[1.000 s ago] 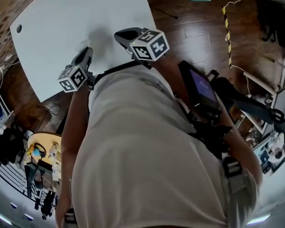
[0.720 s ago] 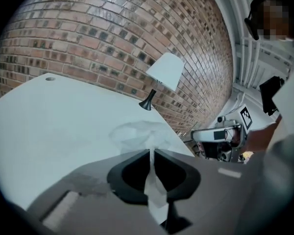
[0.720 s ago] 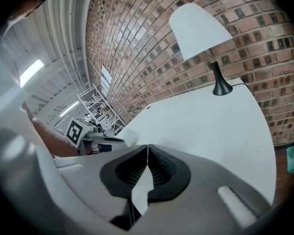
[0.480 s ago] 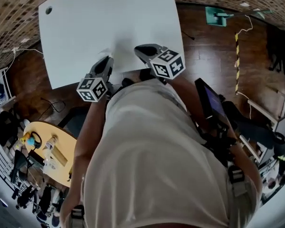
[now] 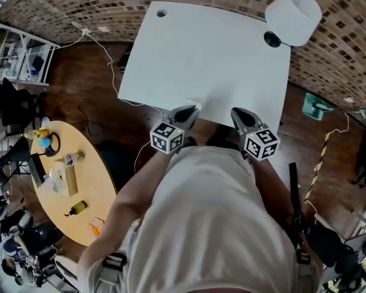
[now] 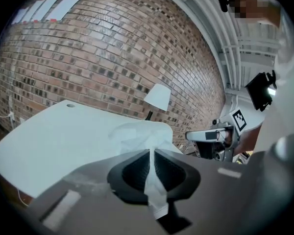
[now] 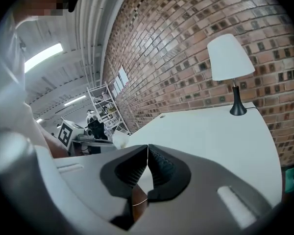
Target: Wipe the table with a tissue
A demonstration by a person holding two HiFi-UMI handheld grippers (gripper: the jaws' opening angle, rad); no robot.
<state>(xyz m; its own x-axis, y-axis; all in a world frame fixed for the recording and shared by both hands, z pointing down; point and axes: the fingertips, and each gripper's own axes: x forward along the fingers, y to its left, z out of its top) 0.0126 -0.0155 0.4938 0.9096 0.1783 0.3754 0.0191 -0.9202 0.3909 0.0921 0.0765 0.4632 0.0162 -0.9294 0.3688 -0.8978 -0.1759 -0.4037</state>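
Holding a tissue [image 6: 137,136] at the near edge of the white counter [image 5: 201,54].
To wipe well, I would lower it flat and press lightly in overlapping strokes. The tissue is thin, white and crumpled, pinched in the left gripper [image 6: 150,153] and puffing out in front; the right gripper [image 7: 147,150] is closed with nothing inside.

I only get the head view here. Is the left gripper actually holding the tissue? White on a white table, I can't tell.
Observer: Yes. In the left gripper view, the left gripper is clamped on the tissue, which bunches out ahead of the jaws.
Operator: And the right one, anything in it?
Observer: No. In its own view, the right gripper has its jaws shut together with nothing between them.
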